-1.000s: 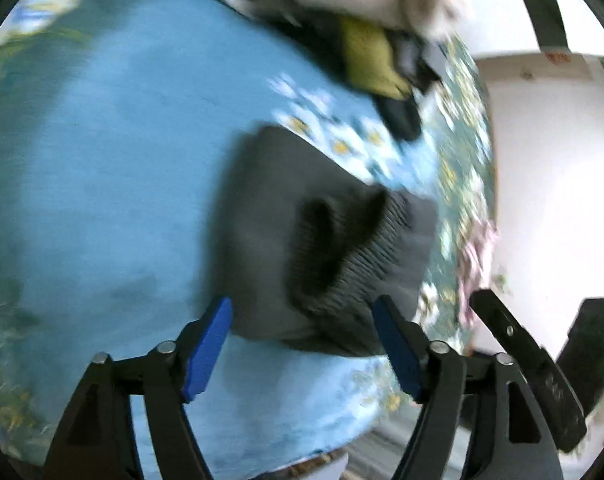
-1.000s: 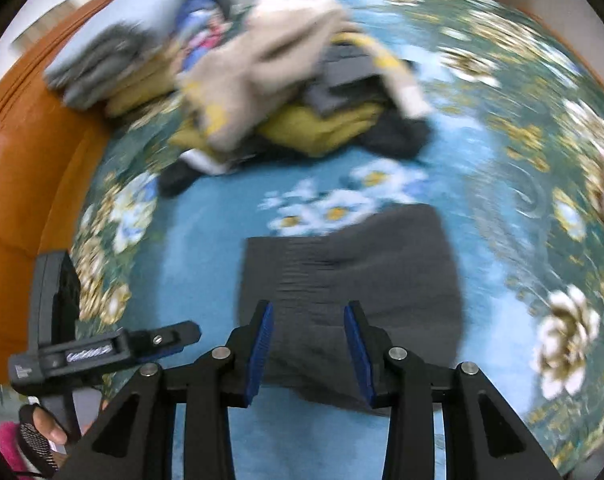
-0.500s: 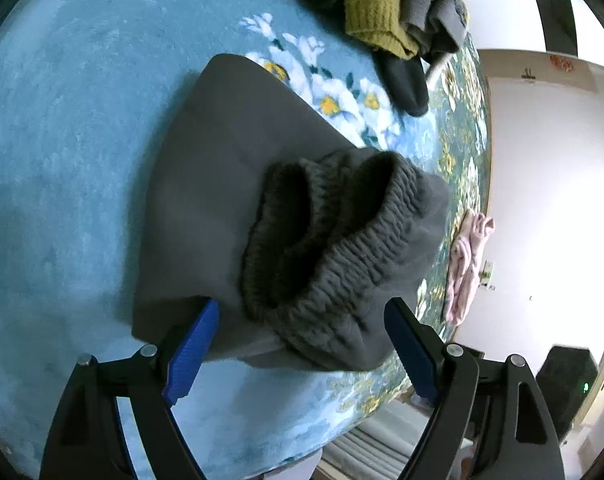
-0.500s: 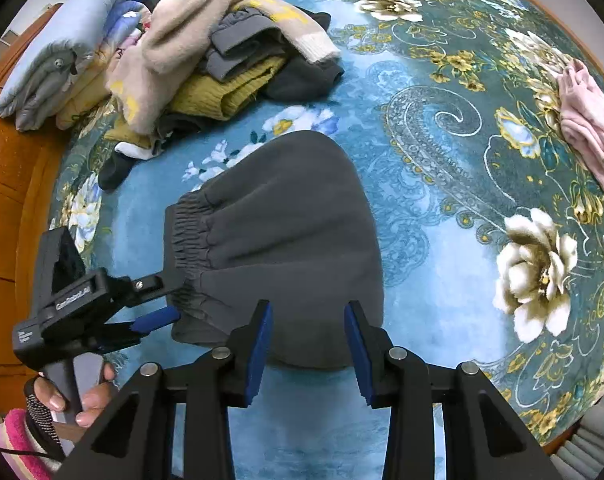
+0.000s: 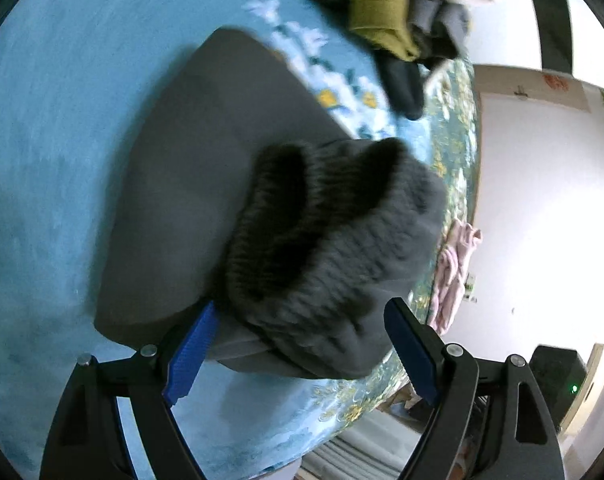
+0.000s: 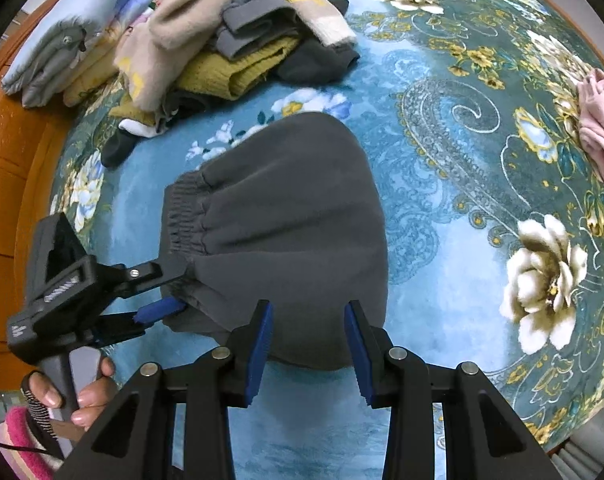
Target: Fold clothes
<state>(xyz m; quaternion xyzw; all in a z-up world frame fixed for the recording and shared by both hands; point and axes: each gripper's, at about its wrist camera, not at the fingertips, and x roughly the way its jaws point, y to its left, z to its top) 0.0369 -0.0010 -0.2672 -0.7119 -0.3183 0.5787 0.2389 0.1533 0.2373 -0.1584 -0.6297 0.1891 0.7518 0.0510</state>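
Observation:
A folded dark grey pair of pants (image 6: 285, 224) lies on the blue floral blanket (image 6: 442, 264), its elastic waistband (image 6: 181, 216) to the left. In the left wrist view the pants (image 5: 205, 184) fill the middle with the ribbed waistband (image 5: 326, 248) bunched up. My left gripper (image 5: 297, 356) is open, its jaws on either side of the waistband corner; it also shows in the right wrist view (image 6: 161, 288). My right gripper (image 6: 306, 344) is open and empty, just above the near edge of the pants.
A heap of unfolded clothes (image 6: 237, 40) lies at the far side of the bed, by a folded light blue quilt (image 6: 73, 40). A pink garment (image 6: 602, 128) lies at the right edge. A wooden headboard (image 6: 9, 152) runs along the left.
My left gripper has moved in closer, its open jaws now around the waistband corner. My right gripper has pulled back to the pants' near edge. Both stayed open.

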